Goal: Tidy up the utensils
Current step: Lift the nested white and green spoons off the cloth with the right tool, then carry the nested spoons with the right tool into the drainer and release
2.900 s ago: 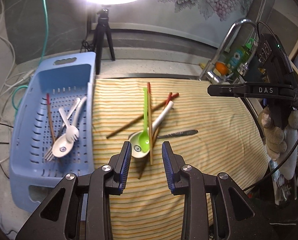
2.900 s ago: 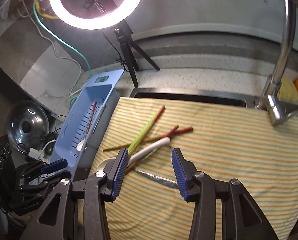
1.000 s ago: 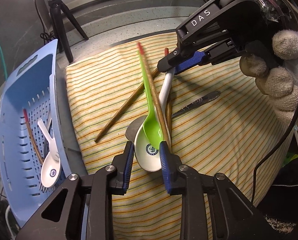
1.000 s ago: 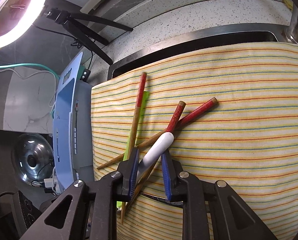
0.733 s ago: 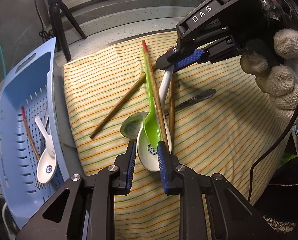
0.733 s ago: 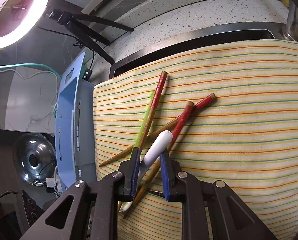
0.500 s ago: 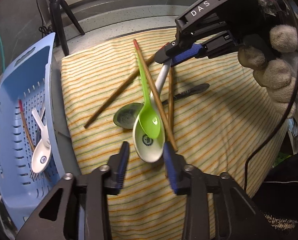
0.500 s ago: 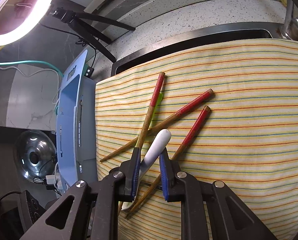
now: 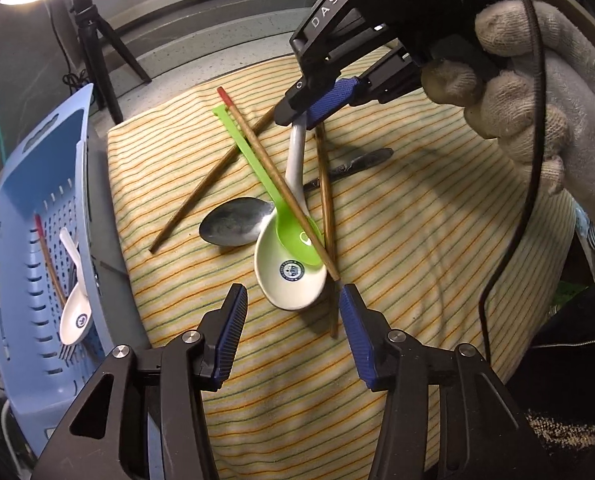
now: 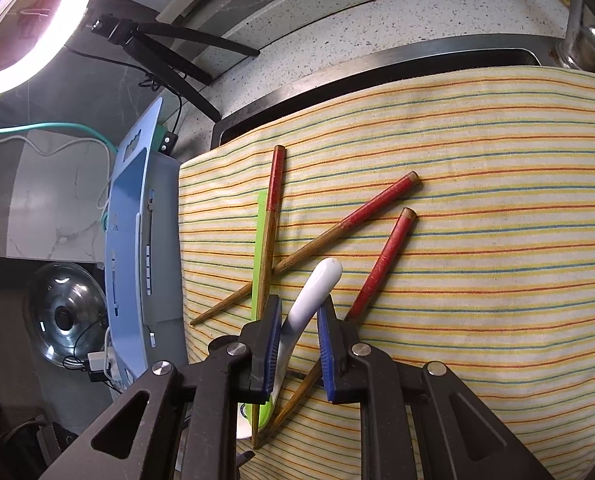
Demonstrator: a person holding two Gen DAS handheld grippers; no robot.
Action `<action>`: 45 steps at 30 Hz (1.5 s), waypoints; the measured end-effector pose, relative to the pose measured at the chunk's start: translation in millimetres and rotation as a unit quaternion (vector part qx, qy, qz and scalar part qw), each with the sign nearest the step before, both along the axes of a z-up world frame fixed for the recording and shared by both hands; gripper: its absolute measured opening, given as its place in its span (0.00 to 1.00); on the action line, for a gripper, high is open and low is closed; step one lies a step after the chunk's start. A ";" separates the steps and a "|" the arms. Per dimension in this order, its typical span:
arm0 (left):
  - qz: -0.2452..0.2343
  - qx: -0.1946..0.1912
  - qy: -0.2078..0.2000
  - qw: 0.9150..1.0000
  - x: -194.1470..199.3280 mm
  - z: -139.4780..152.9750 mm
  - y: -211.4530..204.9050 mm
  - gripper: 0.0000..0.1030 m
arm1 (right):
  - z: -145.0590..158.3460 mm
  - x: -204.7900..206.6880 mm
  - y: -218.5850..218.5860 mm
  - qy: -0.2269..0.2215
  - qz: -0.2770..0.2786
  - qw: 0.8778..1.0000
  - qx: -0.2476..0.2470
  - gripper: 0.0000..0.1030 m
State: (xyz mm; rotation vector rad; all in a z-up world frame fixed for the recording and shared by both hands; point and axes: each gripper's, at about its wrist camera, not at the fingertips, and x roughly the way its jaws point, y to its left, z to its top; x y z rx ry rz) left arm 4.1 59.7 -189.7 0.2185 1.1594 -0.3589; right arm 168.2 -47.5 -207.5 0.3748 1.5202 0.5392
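one glossy white spoon [image 9: 293,280] with a blue emblem, handle pinched in the right claw [image 10: 297,336]; left claw [image 9: 291,320] open.

right gripper [image 10: 297,336] jaws clamp white spoon [image 10: 317,288] handle, striped cloth [image 10: 477,240]

A matt, woven striped cloth [image 9: 437,280] carries a glossy white ceramic spoon [image 9: 293,280], a smooth green plastic spoon [image 9: 293,232], a dull metal spoon [image 9: 233,226] and wooden chopsticks [image 9: 325,200]. Beside the cloth stands a perforated blue plastic basket [image 9: 13,240].
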 end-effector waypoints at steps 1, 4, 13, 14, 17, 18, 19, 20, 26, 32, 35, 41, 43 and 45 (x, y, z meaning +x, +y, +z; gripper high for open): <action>0.002 0.000 0.002 1.000 1.8 -1.8 0.4 0.45 | -0.6 -0.2 0.2 0.001 0.000 1.000 0.000 0.16; -0.004 -0.006 0.001 1.000 6.1 -4.1 -0.2 0.34 | -0.8 -1.2 1.2 0.001 0.002 1.000 -0.001 0.16; 0.002 -0.035 0.000 0.999 -1.5 0.8 -0.3 0.34 | 7.1 -5.6 -2.6 0.001 0.006 1.000 0.004 0.14; 0.004 -0.037 -0.002 0.999 -4.8 2.0 -0.9 0.34 | 8.0 -7.1 -3.9 0.003 0.007 1.000 0.007 0.14; 0.007 -0.048 -0.003 0.999 -14.8 5.5 -3.5 0.34 | 10.4 -13.2 -7.1 0.006 0.014 1.000 0.009 0.14; 0.009 -0.051 -0.004 0.999 -18.2 6.3 -4.7 0.34 | 10.6 -15.8 -8.9 0.008 0.015 1.000 0.010 0.14; 0.011 -0.055 -0.004 0.998 -21.8 6.8 -5.7 0.34 | 10.5 -17.7 -10.1 0.010 0.017 1.000 0.012 0.14; 0.013 -0.060 -0.003 0.998 -25.0 7.5 -7.0 0.34 | 10.1 -20.2 -12.1 0.013 0.018 1.000 0.013 0.14; 0.022 -0.080 -0.001 0.997 -42.0 8.9 -15.1 0.34 | 7.6 -36.3 -21.1 0.027 0.022 0.999 0.016 0.14; 0.037 -0.110 0.015 0.993 -50.5 2.3 -16.9 0.34 | 4.6 -49.8 -27.6 0.033 0.029 0.999 0.007 0.14; 0.046 -0.118 0.020 0.992 -55.3 -2.0 -17.5 0.34 | 3.2 -56.1 -26.7 0.036 0.039 0.999 0.003 0.13; 0.076 -0.144 0.019 0.986 -72.3 1.1 -11.9 0.33 | 5.8 -66.5 -19.7 0.039 0.057 0.998 0.004 0.13; 0.092 -0.163 0.025 0.982 -77.9 -1.9 -7.3 0.33 | 4.3 -70.4 -14.6 0.041 0.068 0.997 0.000 0.13; 0.105 -0.173 0.029 0.979 -83.5 -4.6 -3.6 0.33 | 2.9 -74.8 -8.2 0.042 0.080 0.996 -0.007 0.13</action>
